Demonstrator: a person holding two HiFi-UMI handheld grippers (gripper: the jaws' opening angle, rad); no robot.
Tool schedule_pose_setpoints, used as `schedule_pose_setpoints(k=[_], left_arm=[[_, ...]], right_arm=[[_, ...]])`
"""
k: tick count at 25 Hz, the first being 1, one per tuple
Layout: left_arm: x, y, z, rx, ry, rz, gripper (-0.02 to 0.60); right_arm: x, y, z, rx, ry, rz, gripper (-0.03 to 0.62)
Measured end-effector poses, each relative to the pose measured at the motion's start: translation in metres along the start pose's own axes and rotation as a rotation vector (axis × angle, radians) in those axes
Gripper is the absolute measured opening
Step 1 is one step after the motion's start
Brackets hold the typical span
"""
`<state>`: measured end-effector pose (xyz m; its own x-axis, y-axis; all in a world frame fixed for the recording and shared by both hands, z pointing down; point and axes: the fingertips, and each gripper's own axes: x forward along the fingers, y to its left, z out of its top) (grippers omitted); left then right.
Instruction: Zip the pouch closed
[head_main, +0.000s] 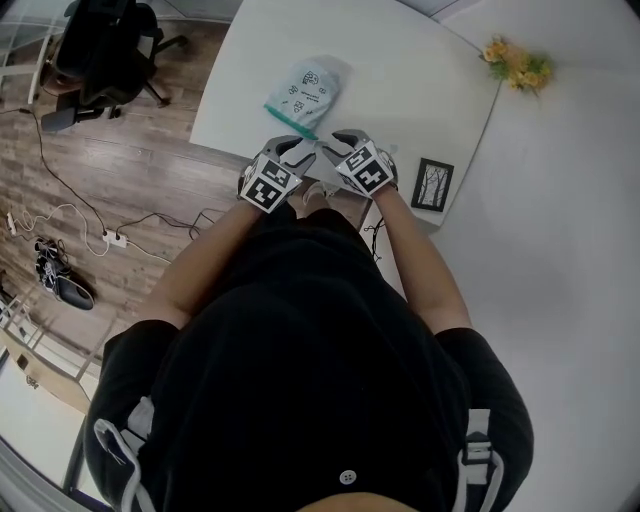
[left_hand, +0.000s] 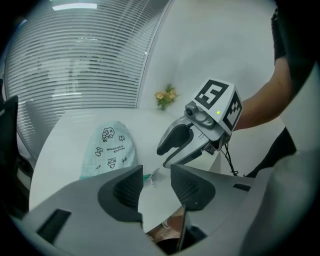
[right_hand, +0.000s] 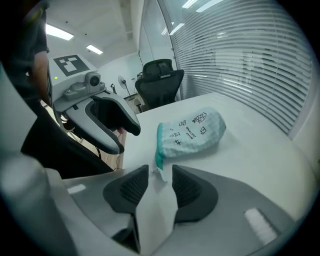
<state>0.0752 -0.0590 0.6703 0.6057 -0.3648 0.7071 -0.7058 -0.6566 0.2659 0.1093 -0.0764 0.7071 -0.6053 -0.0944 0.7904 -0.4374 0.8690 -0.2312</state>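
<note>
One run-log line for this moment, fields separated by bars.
stage: before grasp | pouch: on table, untouched | left gripper: open, empty | right gripper: open, empty

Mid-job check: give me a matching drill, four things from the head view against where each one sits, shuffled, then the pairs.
Things:
1. pouch
2. picture frame
3. flowers
4. office chair

Places:
A. far right edge of the table
B. on the wooden floor, upper left
C. lying flat mid-table
D. near edge of the table, at the right

Pairs: 1-C, 2-D, 3-A, 4-B
</note>
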Motion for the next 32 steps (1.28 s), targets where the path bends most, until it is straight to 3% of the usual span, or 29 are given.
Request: schedule_pose_setpoints(k=[8, 17, 24, 32], left_arm=[[0.032, 0.002, -0.032, -0.073, 0.097, 0.009, 0.164], [0.045, 0.006, -0.045, -0.097, 0.132, 0.022, 0.156], [0.052, 0.008, -0.052, -0.100, 0.152, 0.025, 0.152], [0.053, 0.011, -0.052, -0.110, 0.164, 0.025, 0.150]], right_arm=[[0.029, 0.001, -0.012, -0.063, 0.079, 0.028, 0.141], [0.047, -0.002, -0.027, -0.107, 0.147, 0.017, 0.079], [0.051, -0.003, -0.029, -0.095, 0.146, 0.016, 0.032], [0.040, 0.009, -0.016, -0.058, 0.096, 0.046, 0.023]])
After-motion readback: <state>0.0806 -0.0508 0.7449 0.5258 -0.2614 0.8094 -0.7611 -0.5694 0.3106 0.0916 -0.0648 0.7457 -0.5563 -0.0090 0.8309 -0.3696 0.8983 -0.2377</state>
